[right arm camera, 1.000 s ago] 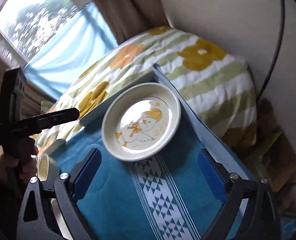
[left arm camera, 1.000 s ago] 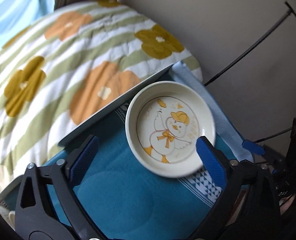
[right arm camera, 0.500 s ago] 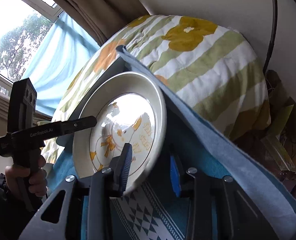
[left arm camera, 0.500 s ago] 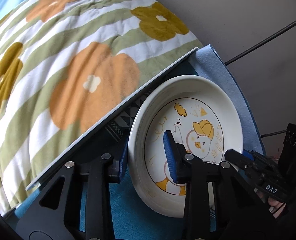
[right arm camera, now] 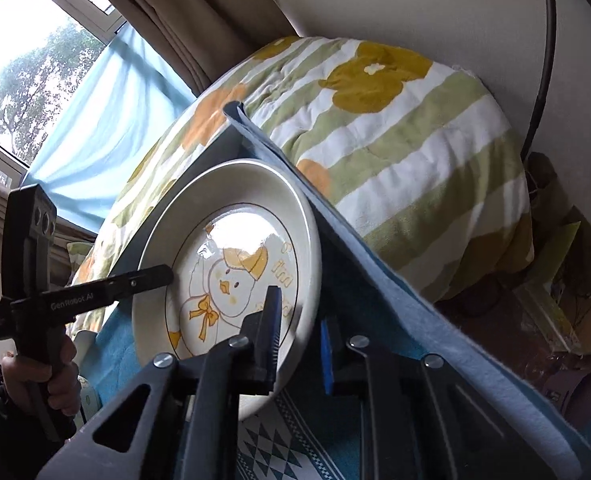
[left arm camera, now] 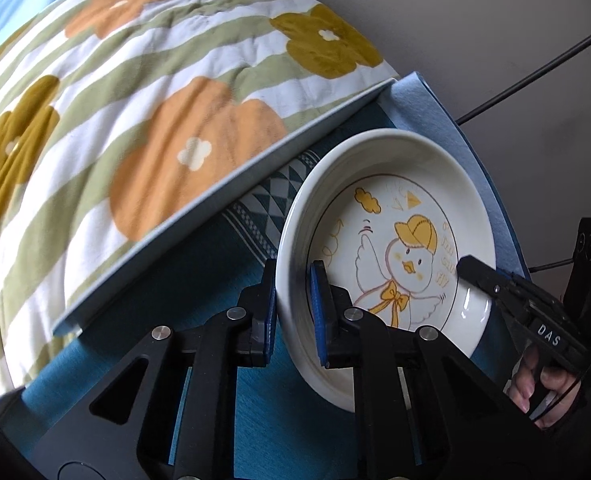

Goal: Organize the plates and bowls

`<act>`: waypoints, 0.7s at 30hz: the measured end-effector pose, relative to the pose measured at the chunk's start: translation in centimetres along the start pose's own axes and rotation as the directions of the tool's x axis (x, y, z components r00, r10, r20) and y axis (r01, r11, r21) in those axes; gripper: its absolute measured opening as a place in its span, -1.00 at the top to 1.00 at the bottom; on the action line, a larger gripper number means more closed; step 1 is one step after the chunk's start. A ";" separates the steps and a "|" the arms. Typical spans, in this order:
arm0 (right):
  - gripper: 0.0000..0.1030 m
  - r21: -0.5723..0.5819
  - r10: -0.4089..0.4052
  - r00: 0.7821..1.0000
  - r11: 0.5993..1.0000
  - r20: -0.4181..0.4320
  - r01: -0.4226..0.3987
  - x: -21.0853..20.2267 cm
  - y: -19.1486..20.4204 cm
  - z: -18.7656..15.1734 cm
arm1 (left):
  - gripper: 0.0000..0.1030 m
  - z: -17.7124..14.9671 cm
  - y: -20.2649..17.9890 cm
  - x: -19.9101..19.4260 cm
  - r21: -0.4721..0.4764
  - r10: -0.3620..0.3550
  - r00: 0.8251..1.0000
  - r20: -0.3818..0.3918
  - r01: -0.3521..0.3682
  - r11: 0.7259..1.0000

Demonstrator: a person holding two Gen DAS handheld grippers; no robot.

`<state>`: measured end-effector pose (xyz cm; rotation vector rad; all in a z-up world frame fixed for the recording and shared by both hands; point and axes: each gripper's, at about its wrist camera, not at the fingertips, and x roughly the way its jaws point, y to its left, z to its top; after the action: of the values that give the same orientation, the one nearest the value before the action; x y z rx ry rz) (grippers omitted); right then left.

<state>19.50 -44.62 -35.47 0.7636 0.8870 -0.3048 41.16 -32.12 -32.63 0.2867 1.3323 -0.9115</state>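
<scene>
The cream plate (left arm camera: 395,216) with the cartoon duck sits near the far corner of the desk (left arm camera: 199,384), on its teal cloth, just beside the flowered quilt (left arm camera: 135,92) on the bed. The left gripper (left arm camera: 293,312) is clamped on the plate's left rim, one blue pad inside and one outside. The right gripper (right arm camera: 298,328) is pinched on the opposite rim the same way.

The rim looks glazed and the pads grip only a narrow edge, so uneven lifting by the two hands could likely tilt the plate or let it slip. The desk's corner is close, so a drop could go over it.

Readable lettering: "DAS" on the right gripper's body, "GenRobot.AI" on the left's. The plate's yellow writing is illegible.
</scene>
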 end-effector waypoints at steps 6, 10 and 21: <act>0.70 -0.033 0.006 1.000 0.999 -0.024 -0.007 -1.4 0.5 0.5 | 0.75 -1.3 -1.2 -2.4 -0.008 0.011 0.999 0.036 -0.011 1.000; 0.70 -0.058 0.025 0.999 0.998 -0.036 -0.027 -2.5 1.6 0.8 | 0.75 -2.5 -1.9 -4.3 -0.017 0.056 0.997 0.050 -0.055 0.998; 0.70 -0.181 0.079 0.991 0.979 -0.108 -0.098 -5.9 7.7 -1.9 | 0.75 -10.4 -0.5 -11.6 -0.159 0.106 0.988 0.112 -0.087 0.983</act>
<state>18.91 -38.25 -27.98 0.6467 0.9590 -0.1032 33.94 -20.92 -24.58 0.1724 1.2584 -0.7290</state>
